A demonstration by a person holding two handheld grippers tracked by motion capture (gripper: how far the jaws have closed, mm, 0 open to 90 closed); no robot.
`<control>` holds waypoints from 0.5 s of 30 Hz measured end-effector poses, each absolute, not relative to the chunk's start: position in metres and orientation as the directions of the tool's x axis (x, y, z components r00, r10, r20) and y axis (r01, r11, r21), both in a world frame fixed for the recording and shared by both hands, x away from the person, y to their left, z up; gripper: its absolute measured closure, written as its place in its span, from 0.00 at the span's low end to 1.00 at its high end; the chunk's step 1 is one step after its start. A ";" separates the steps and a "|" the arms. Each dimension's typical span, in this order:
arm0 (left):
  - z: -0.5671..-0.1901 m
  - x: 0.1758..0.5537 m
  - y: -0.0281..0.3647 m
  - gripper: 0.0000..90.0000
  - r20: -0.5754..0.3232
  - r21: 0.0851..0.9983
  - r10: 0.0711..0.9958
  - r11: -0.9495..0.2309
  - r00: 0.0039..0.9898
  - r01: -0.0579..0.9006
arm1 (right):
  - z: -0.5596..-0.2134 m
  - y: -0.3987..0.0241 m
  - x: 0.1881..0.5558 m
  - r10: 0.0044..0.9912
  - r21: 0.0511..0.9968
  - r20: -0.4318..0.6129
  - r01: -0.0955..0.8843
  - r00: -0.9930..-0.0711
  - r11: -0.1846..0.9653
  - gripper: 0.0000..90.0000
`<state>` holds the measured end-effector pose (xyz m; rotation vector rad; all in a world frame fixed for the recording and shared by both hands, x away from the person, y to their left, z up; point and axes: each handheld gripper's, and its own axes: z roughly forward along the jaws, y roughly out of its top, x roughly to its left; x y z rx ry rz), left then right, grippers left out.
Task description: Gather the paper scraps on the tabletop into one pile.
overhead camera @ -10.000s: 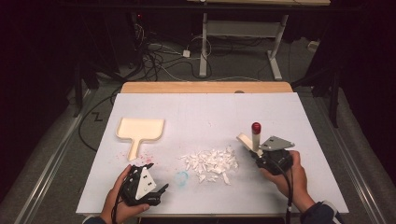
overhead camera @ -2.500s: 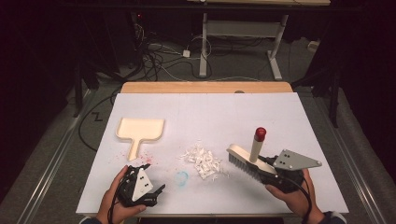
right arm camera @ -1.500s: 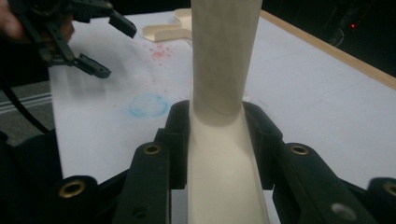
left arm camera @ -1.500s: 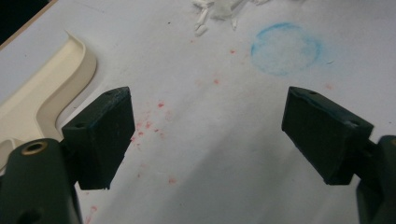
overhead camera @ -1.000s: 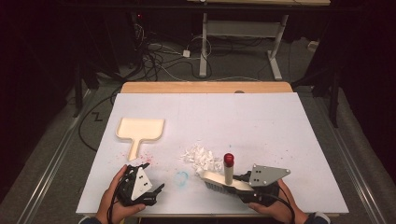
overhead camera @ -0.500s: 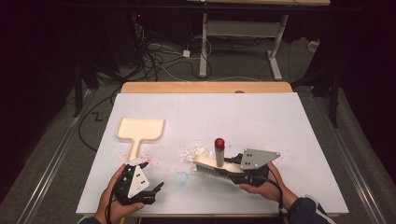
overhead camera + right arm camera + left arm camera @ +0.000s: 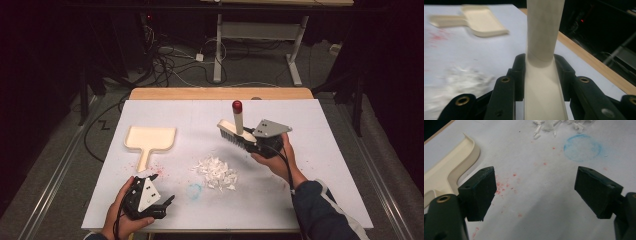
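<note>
A brush (image 7: 235,131) with a cream handle and a red tip is clamped by my right gripper (image 7: 248,142), shut on the handle, just beyond and right of a pile of white scraps (image 7: 216,172). In the right gripper view both jaws press on the cream brush handle (image 7: 541,62). A cream dustpan (image 7: 149,139) lies at the left, handle toward me. My left gripper (image 7: 167,201) rests near the front left edge, open and holding nothing. In its own view the left gripper (image 7: 536,192) points past the dustpan (image 7: 446,170) toward the scraps (image 7: 556,125).
A white sheet (image 7: 325,150) covers the table, with a wooden strip (image 7: 220,93) along the far edge. A blue chalk ring (image 7: 194,189) and red specks (image 7: 156,172) mark the sheet near the left gripper. Dark floor with cables lies beyond.
My right gripper has carried the brush from the near side of the scrap pile, across it, to the far side. The left gripper has stayed still and open.
</note>
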<state>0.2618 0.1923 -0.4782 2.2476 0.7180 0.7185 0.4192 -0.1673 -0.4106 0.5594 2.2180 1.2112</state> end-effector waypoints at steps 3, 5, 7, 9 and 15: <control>-0.479 0.263 0.193 0.19 0.282 0.721 0.658 -0.625 0.698 0.298 | -0.427 -0.160 0.438 0.610 0.839 -0.287 0.113 -0.738 0.532 0.75; -0.481 0.265 0.194 0.19 0.275 0.721 0.662 -0.622 0.698 0.306 | -0.437 -0.153 0.445 0.620 0.842 -0.273 0.128 -0.735 0.523 0.75; -0.482 0.267 0.194 0.19 0.271 0.718 0.664 -0.622 0.697 0.313 | -0.441 -0.147 0.447 0.609 0.844 -0.278 0.113 -0.743 0.524 0.75; -0.482 0.268 0.194 0.19 0.263 0.720 0.669 -0.616 0.696 0.320 | -0.443 -0.140 0.447 0.586 0.843 -0.279 0.099 -0.761 0.529 0.75; -0.481 0.265 0.191 0.19 0.272 0.721 0.662 -0.621 0.698 0.308 | -0.448 -0.125 0.434 0.478 0.858 -0.230 0.054 -0.848 0.510 0.75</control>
